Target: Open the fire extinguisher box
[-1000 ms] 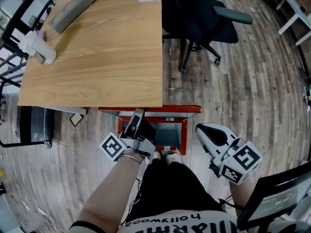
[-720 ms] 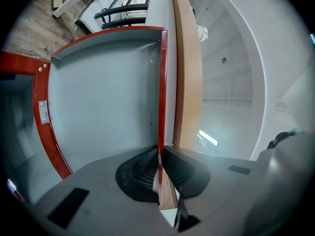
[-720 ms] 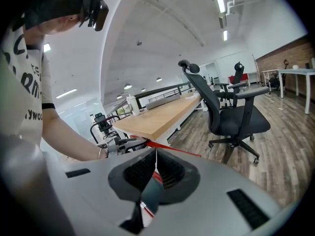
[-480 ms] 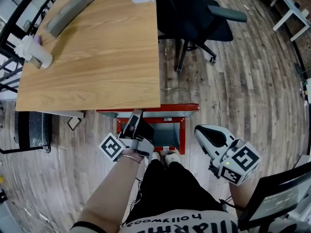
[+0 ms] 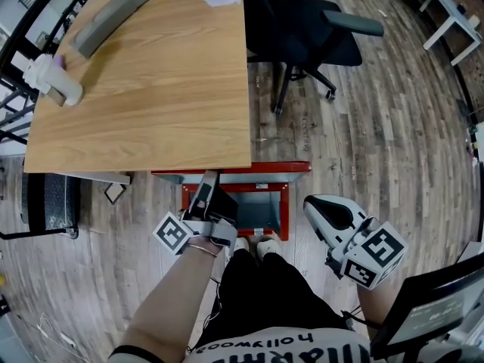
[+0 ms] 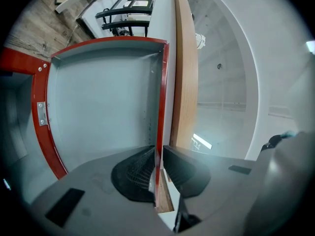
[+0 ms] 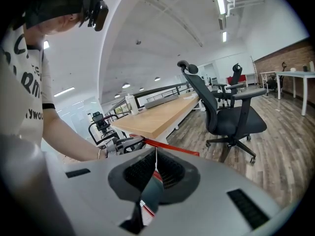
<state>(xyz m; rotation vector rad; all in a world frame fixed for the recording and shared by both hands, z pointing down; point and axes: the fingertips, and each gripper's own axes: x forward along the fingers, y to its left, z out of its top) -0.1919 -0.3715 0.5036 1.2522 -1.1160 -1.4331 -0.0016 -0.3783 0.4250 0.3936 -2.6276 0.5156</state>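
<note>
The fire extinguisher box (image 5: 287, 203) is a red-framed grey metal case on the floor at the table's front edge. Its door (image 5: 231, 169) stands swung open, and its red rim runs just below the tabletop. My left gripper (image 5: 209, 184) reaches up to that rim. In the left gripper view its jaws (image 6: 159, 154) sit on either side of the red edge of the door (image 6: 103, 102), pads against it, and have just eased slightly. My right gripper (image 5: 311, 201) hangs to the right of the box, shut with nothing in it (image 7: 156, 159).
A wooden table (image 5: 151, 74) overhangs the box and lies close behind the door. A black office chair (image 5: 310, 29) stands beyond on the plank floor. The person's shoes (image 5: 253, 244) touch the box front. A screen (image 5: 439, 308) is at the lower right.
</note>
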